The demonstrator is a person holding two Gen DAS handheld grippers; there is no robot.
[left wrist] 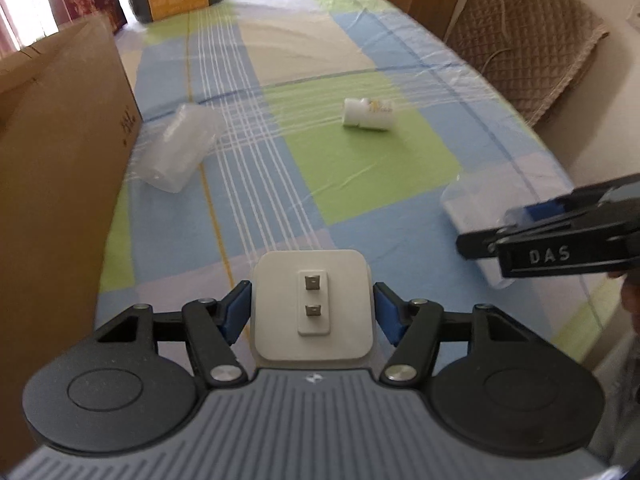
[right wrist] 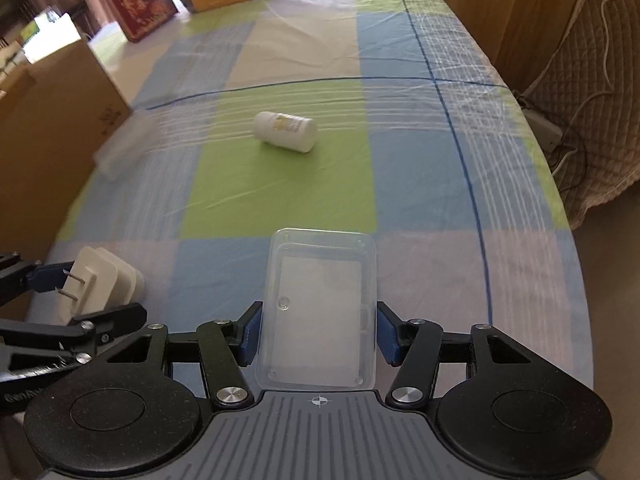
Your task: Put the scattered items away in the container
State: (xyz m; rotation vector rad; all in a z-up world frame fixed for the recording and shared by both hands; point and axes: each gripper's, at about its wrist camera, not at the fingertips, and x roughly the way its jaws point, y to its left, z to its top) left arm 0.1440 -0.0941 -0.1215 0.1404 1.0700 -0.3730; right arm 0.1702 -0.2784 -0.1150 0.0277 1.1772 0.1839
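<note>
Left hand-held gripper point(left wrist: 312, 312): held level and low over the near end of the desk point(left wrist: 360, 160), fingers pointing toward the far end. Blue pads point(left wrist: 236, 312) clamp a white plug adapter point(left wrist: 312, 304) by its two sides; its two metal prongs face up and line up near to far.

Right hand-held gripper point(right wrist: 318, 330): also level, just to the right of the left one, fingers pointing far. Its pads point(right wrist: 250, 334) grasp a clear plastic box point(right wrist: 320, 312) by the long sides; the box's long axis runs near to far, open side up.

White bottle point(right wrist: 286, 131): lying on its side on the green patch at mid-desk, well apart from both grippers, long axis running left to right, slightly slanted.

Clear plastic tub point(left wrist: 180, 148): lying tipped over at far left, just beside the cardboard box point(left wrist: 60, 160), long axis slanted from near left to far right.

Cardboard box: standing along the left edge of the desk.

Checked tablecloth point(right wrist: 280, 200): green, blue and pale squares, under a clear cover.

Padded chair point(left wrist: 532, 36): at far right, beside the desk.
</note>
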